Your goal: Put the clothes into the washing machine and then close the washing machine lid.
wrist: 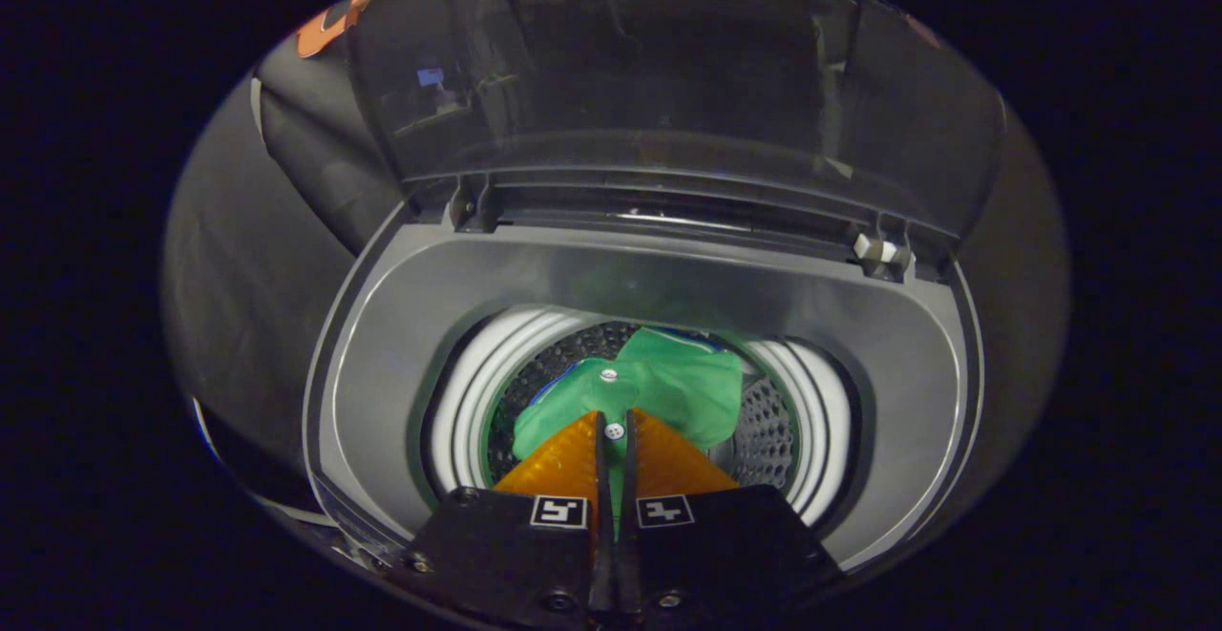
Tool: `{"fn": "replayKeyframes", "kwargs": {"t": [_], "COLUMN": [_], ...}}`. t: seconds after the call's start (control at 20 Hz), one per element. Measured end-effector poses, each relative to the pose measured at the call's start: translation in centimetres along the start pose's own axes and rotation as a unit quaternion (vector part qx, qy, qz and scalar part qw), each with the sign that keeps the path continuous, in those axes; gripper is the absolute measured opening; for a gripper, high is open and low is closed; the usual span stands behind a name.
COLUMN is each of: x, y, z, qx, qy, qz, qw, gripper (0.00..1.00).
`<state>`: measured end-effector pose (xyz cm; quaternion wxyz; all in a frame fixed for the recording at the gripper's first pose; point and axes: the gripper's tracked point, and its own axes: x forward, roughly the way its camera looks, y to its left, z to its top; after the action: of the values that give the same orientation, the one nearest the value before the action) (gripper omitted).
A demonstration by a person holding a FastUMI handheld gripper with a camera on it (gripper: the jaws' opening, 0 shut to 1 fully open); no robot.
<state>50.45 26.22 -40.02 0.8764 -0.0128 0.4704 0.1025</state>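
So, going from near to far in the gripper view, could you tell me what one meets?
Orange fingers of the gripper pinching the green garment → perforated drum → grey top panel → raised transparent lid.

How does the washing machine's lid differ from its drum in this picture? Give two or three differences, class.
The lid is dark, see-through and flat, standing raised behind the opening; the drum is a round well pierced with holes. The lid holds nothing; the drum holds the green garment, which the gripper pinches between its orange fingers. Both belong to the washing machine.
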Motion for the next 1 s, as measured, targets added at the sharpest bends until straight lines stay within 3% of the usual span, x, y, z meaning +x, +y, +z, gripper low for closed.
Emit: {"fn": "replayKeyframes", "kwargs": {"t": [0.25,0.4,0.5,1.0], "x": [0.4,0.8,0.5,-8.6], "y": [-0.2,0.4,0.1,1.1], "z": [-0.1,-2.7,-1.6,5.6], "qx": [0.005,-0.001,-0.002,-0.02], "qy": [0.009,0.07,0.054,-0.068], "qz": [0.002,0.024,0.015,0.04], "qw": [1.0,0.997,0.998,0.997], "gripper": [0.07,0.63,1.0,0.97]}}
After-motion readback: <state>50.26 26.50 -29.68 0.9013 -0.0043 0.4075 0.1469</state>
